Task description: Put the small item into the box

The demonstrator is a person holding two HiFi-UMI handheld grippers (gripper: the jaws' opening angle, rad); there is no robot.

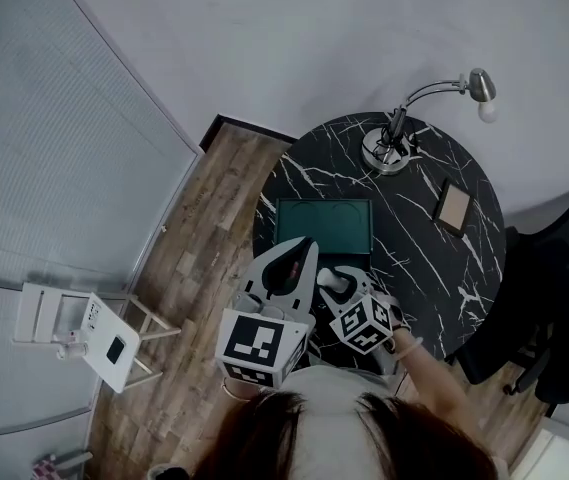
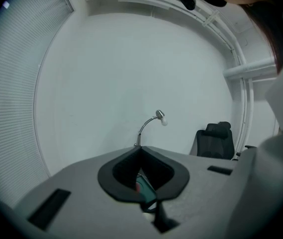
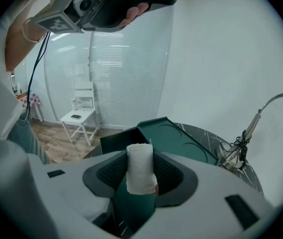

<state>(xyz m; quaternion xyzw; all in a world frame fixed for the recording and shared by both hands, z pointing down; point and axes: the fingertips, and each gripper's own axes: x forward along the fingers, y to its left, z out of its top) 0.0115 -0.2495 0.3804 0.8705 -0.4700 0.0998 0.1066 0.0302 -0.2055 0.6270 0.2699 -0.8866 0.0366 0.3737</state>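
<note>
White cloth roll point(image 3: 140, 168) sits clamped in your right fingers point(image 3: 106, 171), open green box point(image 3: 114, 142) just beyond; your left fingers point(image 2: 115, 174) are closed, empty.

One round marble desk point(image 1: 444, 268) carries one green box point(image 1: 324, 226), one lamp point(image 1: 404, 133) and one flat tan slab point(image 1: 453, 207). There are two tools, the left tool point(image 1: 299, 253) and the right tool point(image 1: 336, 280), and one white rolled item point(image 3: 140, 168). One black office chair point(image 1: 554, 308) is in view.
</note>
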